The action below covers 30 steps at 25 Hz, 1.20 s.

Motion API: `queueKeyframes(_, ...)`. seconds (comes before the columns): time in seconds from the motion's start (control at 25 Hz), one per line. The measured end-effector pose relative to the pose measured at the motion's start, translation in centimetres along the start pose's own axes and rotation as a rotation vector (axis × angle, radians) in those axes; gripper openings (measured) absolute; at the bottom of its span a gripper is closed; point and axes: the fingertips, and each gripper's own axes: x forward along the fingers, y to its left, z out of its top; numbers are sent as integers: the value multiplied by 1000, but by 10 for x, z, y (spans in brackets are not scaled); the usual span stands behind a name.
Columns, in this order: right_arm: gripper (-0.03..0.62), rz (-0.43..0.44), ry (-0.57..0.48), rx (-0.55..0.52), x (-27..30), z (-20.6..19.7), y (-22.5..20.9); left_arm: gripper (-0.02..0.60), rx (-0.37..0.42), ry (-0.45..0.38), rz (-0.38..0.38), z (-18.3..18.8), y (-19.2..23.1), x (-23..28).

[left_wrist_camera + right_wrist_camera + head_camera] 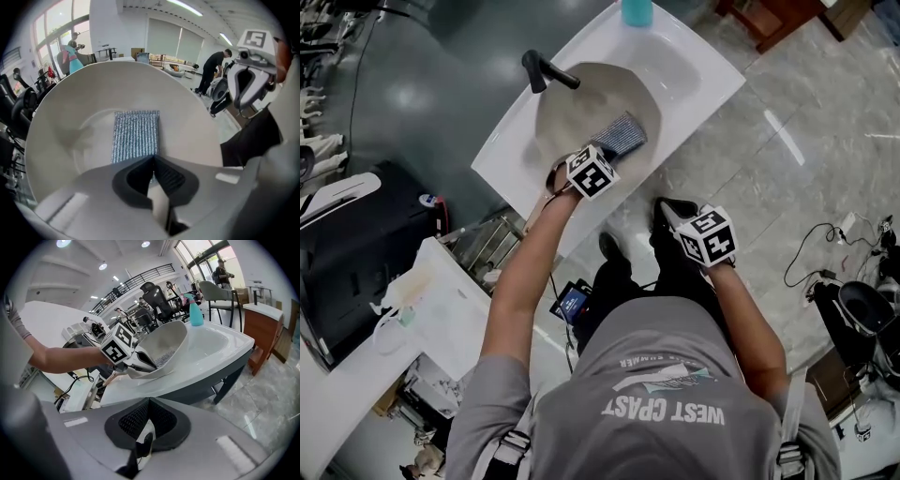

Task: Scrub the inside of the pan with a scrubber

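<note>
Overhead, the left gripper [567,176] clamps the tilted pan [581,103] in the sink [703,84]. Along its jaws, the scrubber [136,136] lies loose inside the pan. The right gripper [149,401], seen from its own camera, is pinched on nothing well off the pan. Scrubbing pressure could twist that lone hold loose.

Your pan [581,98] reads matte cream-beige inside. The scrubber [622,134] at its 4 o'clock is blue-grey with fine silvery ribbed stripes. Sink [698,80] is white, faucet [546,70] black, and the bottle [637,11] at the sink's 12 o'clock teal. Left gripper [153,159] and right gripper [149,401] have light grey shells, dark grey mesh-textured pads, and black-on-white square markers on the cubes [591,172]. Your shirt [666,375] is grey with white print. Floor [787,187] is pale grey marbled tile.
</note>
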Motion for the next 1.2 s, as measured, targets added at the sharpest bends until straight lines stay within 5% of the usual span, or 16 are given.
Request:
queueKeyframes(0.32, 2, 11, 7, -14, 5, -7, 10, 5, -15, 92, 125, -44, 37, -9)
queueKeyframes(0.72, 2, -31, -1, 38, -12, -31, -12, 5, -102, 51, 181, -24, 82, -11)
queueKeyframes(1.2, 2, -70, -33, 79, -31, -46, -20, 5, -90, -30, 106, 30, 52, -2)
